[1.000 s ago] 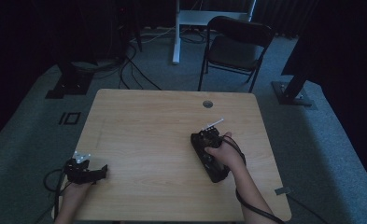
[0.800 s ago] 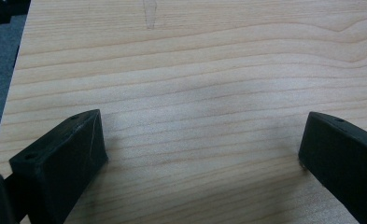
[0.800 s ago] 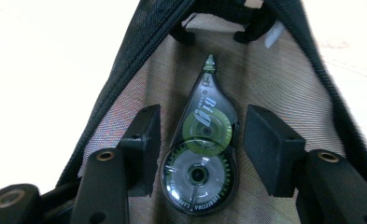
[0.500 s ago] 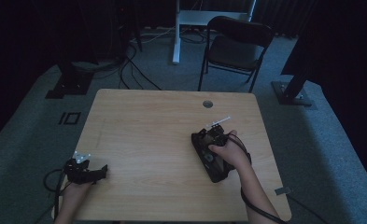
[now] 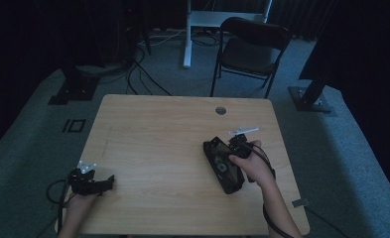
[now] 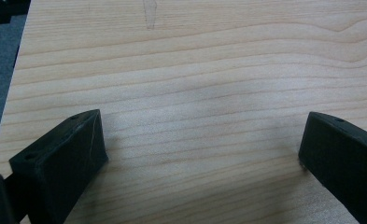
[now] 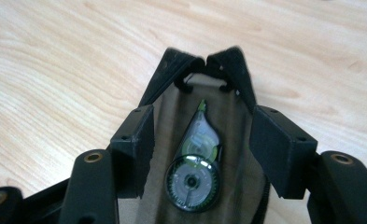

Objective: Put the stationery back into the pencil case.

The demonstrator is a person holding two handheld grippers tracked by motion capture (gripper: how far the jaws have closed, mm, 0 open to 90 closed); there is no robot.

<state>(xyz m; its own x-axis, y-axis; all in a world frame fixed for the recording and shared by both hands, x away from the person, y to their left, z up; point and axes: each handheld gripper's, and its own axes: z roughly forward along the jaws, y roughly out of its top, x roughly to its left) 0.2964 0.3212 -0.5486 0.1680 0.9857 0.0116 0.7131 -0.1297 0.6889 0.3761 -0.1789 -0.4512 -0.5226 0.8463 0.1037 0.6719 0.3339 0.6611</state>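
Note:
A black zip pouch (image 5: 232, 182) lies open on the right half of the wooden table (image 5: 158, 144). Inside it, on the brown lining (image 7: 169, 112), rests a clear correction tape roller with a green wheel (image 7: 193, 175); from above it is a small greenish spot (image 5: 222, 167). My right gripper (image 7: 204, 140) hangs over the pouch mouth, open, one jaw on each side of the roller without touching it. A hand holds that gripper (image 5: 227, 159) over the pouch. My left gripper (image 6: 200, 154) rests open on bare wood near the front left corner (image 5: 105, 182).
A round cable hole (image 5: 221, 110) sits near the table's far edge. A black folding chair (image 5: 249, 49) and a white stand (image 5: 187, 34) are on the carpet behind the table. Cables trail off the left corner.
The right hand and its gripper have shifted a little farther from the person, along the pouch. The left gripper has stayed where it was.

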